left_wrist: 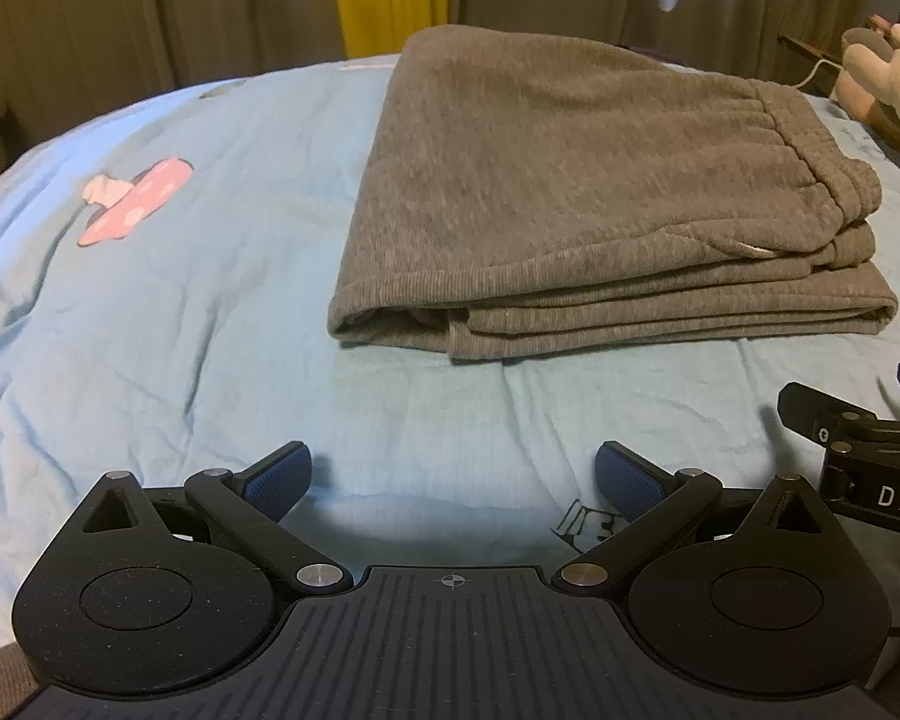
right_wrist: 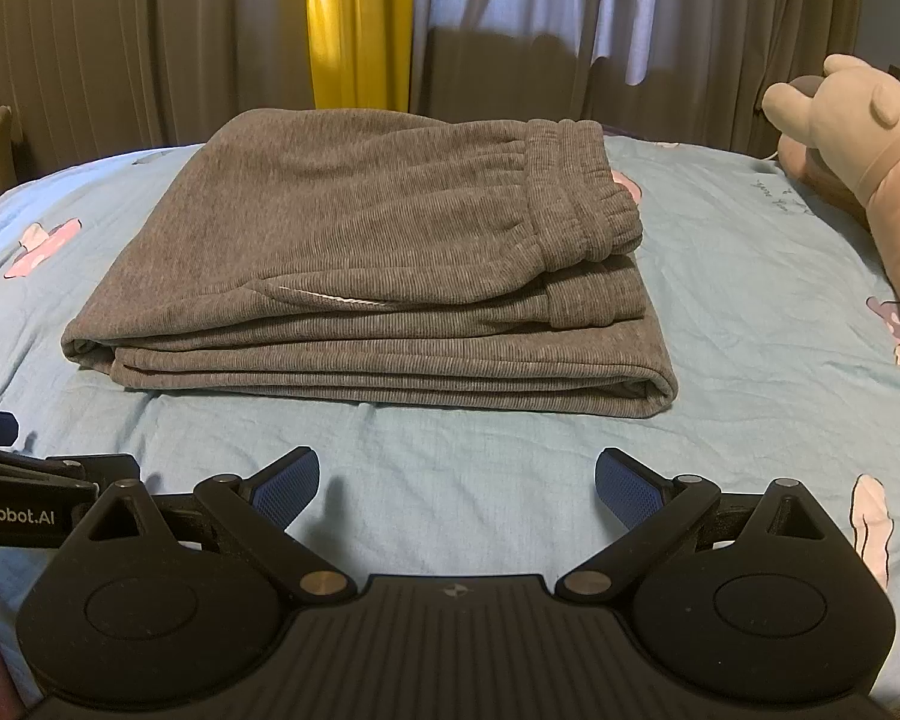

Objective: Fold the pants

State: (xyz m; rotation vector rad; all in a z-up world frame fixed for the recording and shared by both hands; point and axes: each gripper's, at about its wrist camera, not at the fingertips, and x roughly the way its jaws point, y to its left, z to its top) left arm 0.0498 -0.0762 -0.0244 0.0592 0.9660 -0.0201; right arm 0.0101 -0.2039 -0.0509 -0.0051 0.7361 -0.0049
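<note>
Left wrist view: the pants (left_wrist: 600, 192) lie folded in a stacked bundle on the blue bedsheet (left_wrist: 180, 330), waistband on top. Judged complete; I should only press the uneven near edges flat, not regrip. My left gripper (left_wrist: 453, 474) and right gripper (right_wrist: 456, 483) hover side by side just short of the pants, fingers spread, holding nothing.

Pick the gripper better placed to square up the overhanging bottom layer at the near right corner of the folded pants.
Right. The right gripper is open and faces the pants squarely, that corner just ahead; the left gripper sits further left.
</note>
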